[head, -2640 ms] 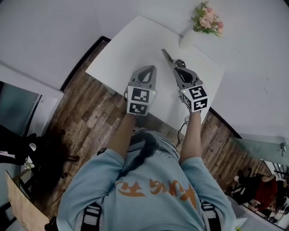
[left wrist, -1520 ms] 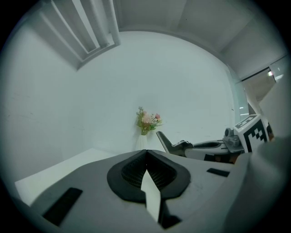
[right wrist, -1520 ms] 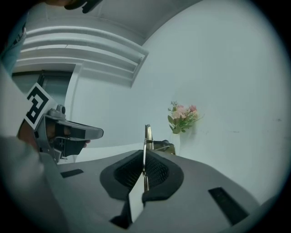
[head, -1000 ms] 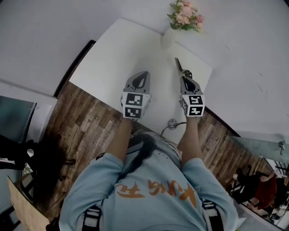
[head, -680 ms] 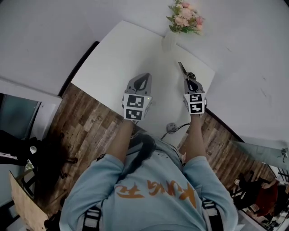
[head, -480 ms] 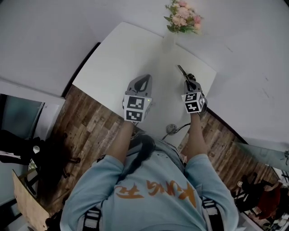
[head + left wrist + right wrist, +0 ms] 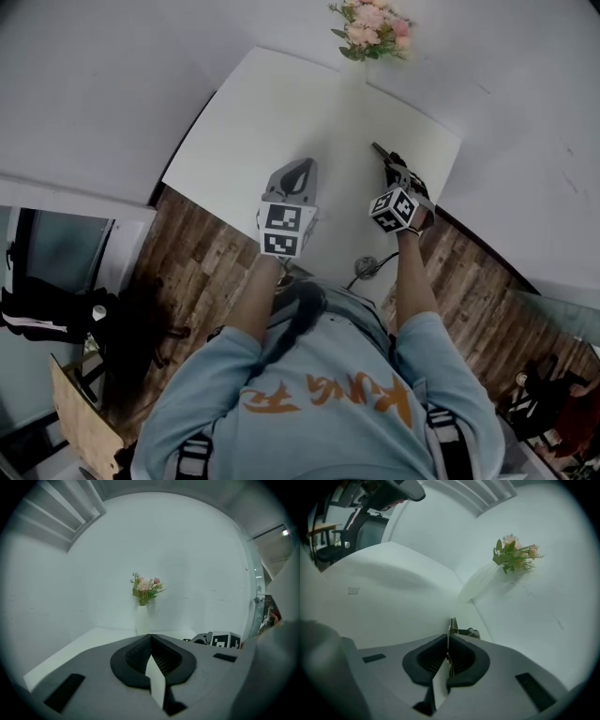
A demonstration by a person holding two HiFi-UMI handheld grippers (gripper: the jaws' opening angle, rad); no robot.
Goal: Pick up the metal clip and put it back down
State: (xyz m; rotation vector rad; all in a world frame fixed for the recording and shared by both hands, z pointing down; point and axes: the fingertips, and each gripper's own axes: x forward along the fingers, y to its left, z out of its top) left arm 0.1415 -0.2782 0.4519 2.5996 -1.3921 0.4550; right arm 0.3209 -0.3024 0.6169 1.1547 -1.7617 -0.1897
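- Reads as the put-down half of the task: pinches the clip (image 7: 453,624) in the right gripper (image 7: 449,637), so the pick-up looks done and the release not yet.
- Shows that gripper's jaws all but together, pads pressing on the clip's flat sides, and just easing a shade wider with the clip between them.
- Finds the clip right of centre in the head view, poking out past the fingertips toward the upper left, low over the right part of the table (image 7: 272,103) and below the vase (image 7: 353,73) at the top edge.
- Cannot tell from any view whether the clip's far end touches the table or hangs just above it.
- Calls next, by this reading, for a short, slow drop until the clip rests on the tabletop, then a full parting of the jaws and a straight pull back toward the lower edge of the frame, so as not to drag the clip along.
- Risks a small bounce or skid on the smooth white top if let go too high.
- Leaves the left gripper (image 7: 151,635) idle at the centre of the head view, jaws together on nothing, well apart from the clip.
- Looks thin, grey and metallic: seen edge-on in the right gripper view as a narrow upright blade just above frame centre, with a darker looped part beside it on the right.
- Seems rigid and light, slippery between the pads, and likely to lie flat once freed.
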